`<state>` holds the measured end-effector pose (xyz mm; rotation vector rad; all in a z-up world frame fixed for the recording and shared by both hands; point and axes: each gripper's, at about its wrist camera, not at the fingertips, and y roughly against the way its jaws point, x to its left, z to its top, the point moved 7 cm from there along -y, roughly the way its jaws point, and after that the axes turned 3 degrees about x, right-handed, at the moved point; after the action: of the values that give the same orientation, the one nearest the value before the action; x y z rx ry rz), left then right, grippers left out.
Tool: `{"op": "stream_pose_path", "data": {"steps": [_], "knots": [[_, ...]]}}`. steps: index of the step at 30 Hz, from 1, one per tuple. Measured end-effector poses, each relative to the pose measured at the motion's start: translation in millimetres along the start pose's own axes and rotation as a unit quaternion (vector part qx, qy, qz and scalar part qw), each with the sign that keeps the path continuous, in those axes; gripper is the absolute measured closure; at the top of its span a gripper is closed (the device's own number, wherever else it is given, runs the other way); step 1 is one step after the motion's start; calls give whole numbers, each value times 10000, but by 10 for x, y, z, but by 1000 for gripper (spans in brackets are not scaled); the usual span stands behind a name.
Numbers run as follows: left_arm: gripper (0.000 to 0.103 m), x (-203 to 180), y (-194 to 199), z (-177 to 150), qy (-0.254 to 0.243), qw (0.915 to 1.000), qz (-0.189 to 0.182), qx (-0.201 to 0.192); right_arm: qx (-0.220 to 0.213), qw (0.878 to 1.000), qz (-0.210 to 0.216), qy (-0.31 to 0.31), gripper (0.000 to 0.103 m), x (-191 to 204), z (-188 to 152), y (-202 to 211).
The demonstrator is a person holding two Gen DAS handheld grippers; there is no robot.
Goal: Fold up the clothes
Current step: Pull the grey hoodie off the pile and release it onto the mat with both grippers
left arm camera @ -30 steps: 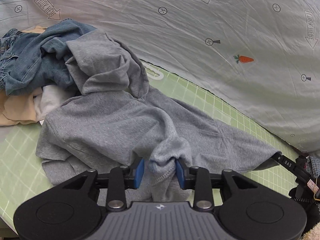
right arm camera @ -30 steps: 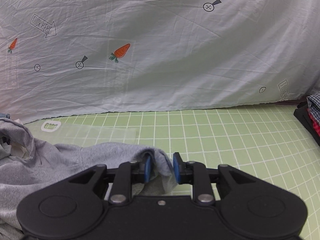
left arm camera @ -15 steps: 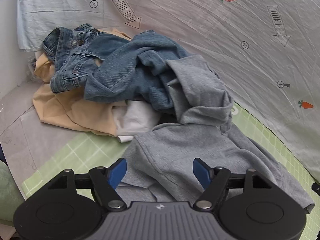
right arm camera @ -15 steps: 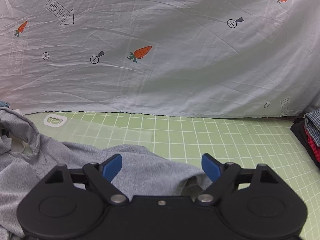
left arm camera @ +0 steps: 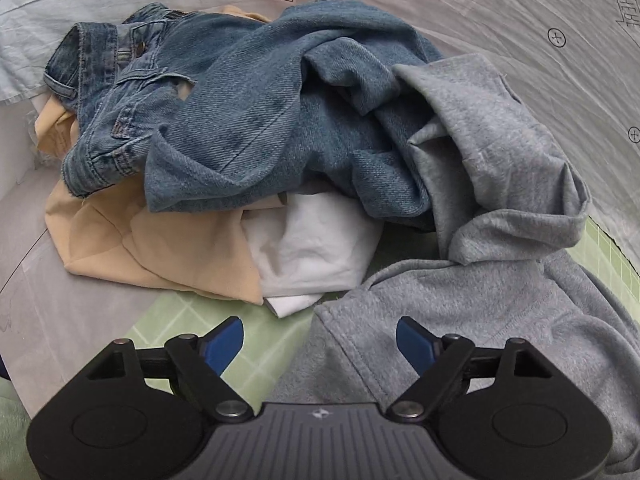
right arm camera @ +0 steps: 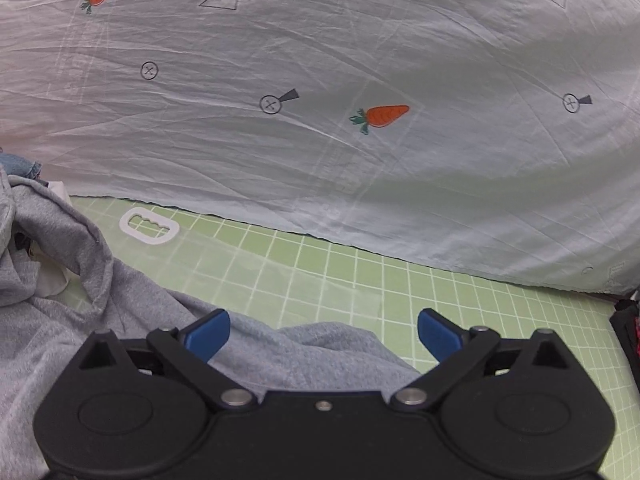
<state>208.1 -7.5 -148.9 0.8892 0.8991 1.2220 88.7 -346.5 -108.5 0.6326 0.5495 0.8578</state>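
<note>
A grey hooded sweatshirt (left arm camera: 472,312) is spread over the green gridded cutting mat (left arm camera: 192,320) that covers the counter. In the left wrist view its hood is draped up against a heap of clothes at the far left: crumpled blue jeans (left arm camera: 248,112) are piled on top, a tan garment (left arm camera: 152,240) is spread beneath them, and a white garment (left arm camera: 316,248) is tucked just beside the sweatshirt's near-left edge. The left gripper (left arm camera: 320,340) is poised over that edge; its blue-padded fingers (left arm camera: 222,340) are being spread wide, with grey fabric seen below the gap but nothing pressed between the pads. In the right wrist view the right gripper (right arm camera: 324,332) is held over a rumpled end of the same sweatshirt (right arm camera: 312,344), and its fingers (right arm camera: 438,334) are likewise being opened to a wide span, with nothing gripped. A pale sheet printed with carrots and arrows (right arm camera: 360,120) is draped behind the mat. A white oval marking (right arm camera: 149,227) is seen on the mat near the sheet's hem. Dark folded items (right arm camera: 630,336) are glimpsed at the far right edge.
</note>
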Motion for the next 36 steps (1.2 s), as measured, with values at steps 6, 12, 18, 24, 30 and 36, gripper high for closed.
{"op": "stream_pose_path", "data": {"steps": [6,12,18,24,30,36], "knots": [[18,-88,-318,132,-96,9993,-117,336,201,9947,798,622,3,749,204,-420],[14,-150,-512,193,-208,9982,-116,542,391,9834,1343,1152,12,1453,282,-826],[11,-183,-603,209,-246,9974,-91,673,763,9722,1710,1409,45,1811,220,-1099],[10,-209,-585,185,-232,9973,-10,689,985,9697,1897,1180,79,1776,142,-1138],[10,-233,-502,150,-178,9976,88,669,725,9747,1888,953,100,1584,130,-912],[10,-291,-270,42,-212,9980,168,567,169,9851,1608,593,100,1183,188,-468]]}}
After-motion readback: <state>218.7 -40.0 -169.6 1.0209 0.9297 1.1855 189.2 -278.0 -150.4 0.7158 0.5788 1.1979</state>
